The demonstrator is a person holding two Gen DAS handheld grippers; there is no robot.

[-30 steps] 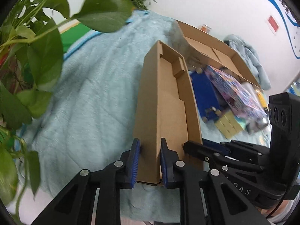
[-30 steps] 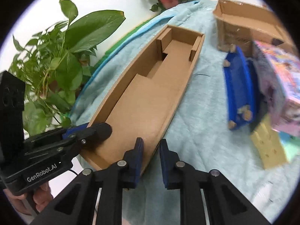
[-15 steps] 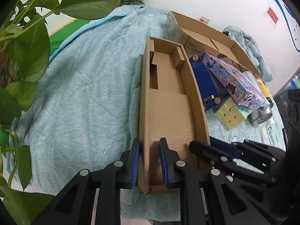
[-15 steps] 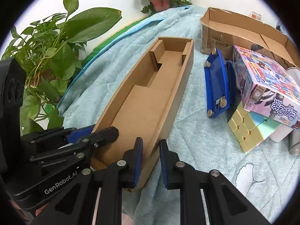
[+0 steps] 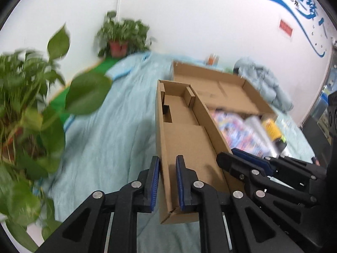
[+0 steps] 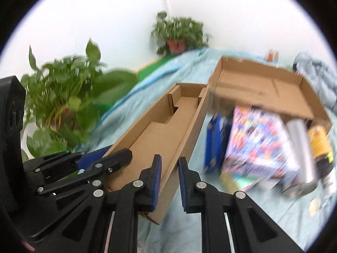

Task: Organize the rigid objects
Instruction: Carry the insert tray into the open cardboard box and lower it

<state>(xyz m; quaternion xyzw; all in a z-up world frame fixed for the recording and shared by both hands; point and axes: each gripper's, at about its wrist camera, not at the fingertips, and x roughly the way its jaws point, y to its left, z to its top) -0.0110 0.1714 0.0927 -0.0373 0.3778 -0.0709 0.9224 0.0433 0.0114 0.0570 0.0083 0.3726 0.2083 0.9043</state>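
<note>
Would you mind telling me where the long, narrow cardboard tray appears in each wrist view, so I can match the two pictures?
Left wrist view: the long cardboard tray runs up the centre, its near left wall between the left gripper fingers.
Right wrist view: the tray slants from lower centre toward upper right, its right wall between the right gripper fingers.
Shared landmark: the red-potted plant against the white wall beyond the tray.

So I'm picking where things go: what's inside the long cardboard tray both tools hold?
Inside the long cardboard tray only its own cardboard insert shows. The space under the raised insert floor is hidden.
</note>
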